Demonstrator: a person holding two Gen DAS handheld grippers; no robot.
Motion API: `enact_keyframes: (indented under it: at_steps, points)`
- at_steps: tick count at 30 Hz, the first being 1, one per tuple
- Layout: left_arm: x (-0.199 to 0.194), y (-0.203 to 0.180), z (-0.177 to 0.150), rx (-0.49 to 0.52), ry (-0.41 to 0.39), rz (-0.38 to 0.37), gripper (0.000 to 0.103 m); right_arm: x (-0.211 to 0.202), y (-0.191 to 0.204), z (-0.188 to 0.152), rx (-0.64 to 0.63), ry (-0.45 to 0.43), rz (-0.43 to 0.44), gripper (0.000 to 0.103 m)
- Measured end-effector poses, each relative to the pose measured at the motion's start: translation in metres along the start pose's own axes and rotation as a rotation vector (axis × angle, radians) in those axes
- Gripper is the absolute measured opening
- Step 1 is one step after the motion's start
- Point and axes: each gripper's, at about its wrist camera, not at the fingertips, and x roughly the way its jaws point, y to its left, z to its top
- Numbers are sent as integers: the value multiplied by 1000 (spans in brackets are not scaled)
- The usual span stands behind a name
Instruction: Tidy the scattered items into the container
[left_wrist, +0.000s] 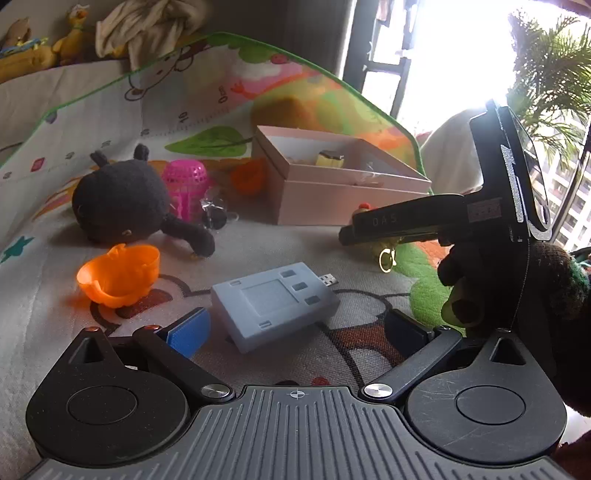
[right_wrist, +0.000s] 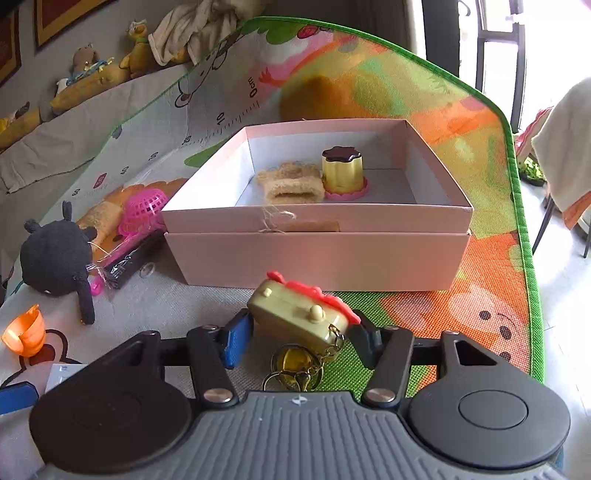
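Observation:
A gold suitcase-shaped keychain toy (right_wrist: 299, 314) with a red bow lies tilted on the mat in front of the pink box (right_wrist: 317, 254). My right gripper (right_wrist: 301, 328) has a pad against each end of it, and its ring and bell hang toward the camera. The box holds a gold pudding toy (right_wrist: 341, 168) and a tan knitted piece (right_wrist: 291, 184). My left gripper (left_wrist: 299, 330) stands open over the mat, with a grey flat device (left_wrist: 275, 302) lying between and just ahead of its fingers. In the left wrist view the right gripper (left_wrist: 369, 230) shows as a black body held by a gloved hand (left_wrist: 517, 295).
A black plush (left_wrist: 118, 199), a pink mesh basket (left_wrist: 184, 184), an orange cup (left_wrist: 118, 275) and a small wrapped item (left_wrist: 214, 214) lie left of the box. The play mat (right_wrist: 480, 258) ends in a green border at the right, with floor beyond.

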Motion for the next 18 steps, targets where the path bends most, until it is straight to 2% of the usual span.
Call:
enact_keyframes:
  at_steps: [3, 8, 14, 18]
  points:
    - [-1, 0, 0, -8, 3, 2, 103, -13, -8, -8, -31, -8, 28, 56]
    - [11, -9, 4, -1, 76, 76, 103, -50, -24, -31, -102, -35, 61, 56]
    - [32, -23, 13, 69, 111, 69, 103, -85, -38, -54, -121, -122, 66, 57]
    - [52, -28, 23, 98, 135, 66, 103, -84, -39, -62, -114, -124, 83, 56]
